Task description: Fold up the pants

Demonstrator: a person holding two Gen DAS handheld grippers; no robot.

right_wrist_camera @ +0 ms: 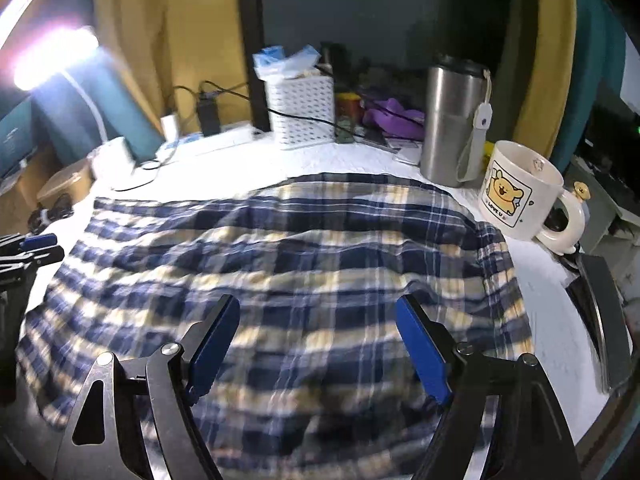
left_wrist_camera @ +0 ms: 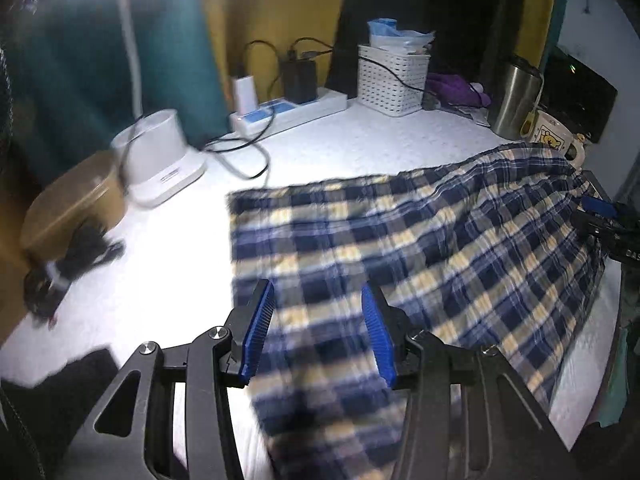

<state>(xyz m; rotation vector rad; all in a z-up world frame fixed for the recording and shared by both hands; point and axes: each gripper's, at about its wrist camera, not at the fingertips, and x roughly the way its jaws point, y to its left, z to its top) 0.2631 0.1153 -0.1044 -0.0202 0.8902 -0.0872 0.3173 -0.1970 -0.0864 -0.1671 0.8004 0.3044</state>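
Pants [left_wrist_camera: 400,240] spread flat — beneath both gaping claws [left_wrist_camera: 318,332] [right_wrist_camera: 318,344].

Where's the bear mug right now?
In the right wrist view, the bear mug stands far right on the white surface, beside the steel tumbler, at the plaid pants' edge.

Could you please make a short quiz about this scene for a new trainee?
1. True or false: the left gripper is shut on the pants.
2. Which thing stands nearest the mug? A) basket B) tumbler C) power strip
3. Fill the gap: the pants have a ____ pattern in navy and cream.

Key
1. False: both the left and the right gripper are open above the cloth and hold nothing.
2. B: the steel tumbler stands right beside the mug.
3. Plaid.
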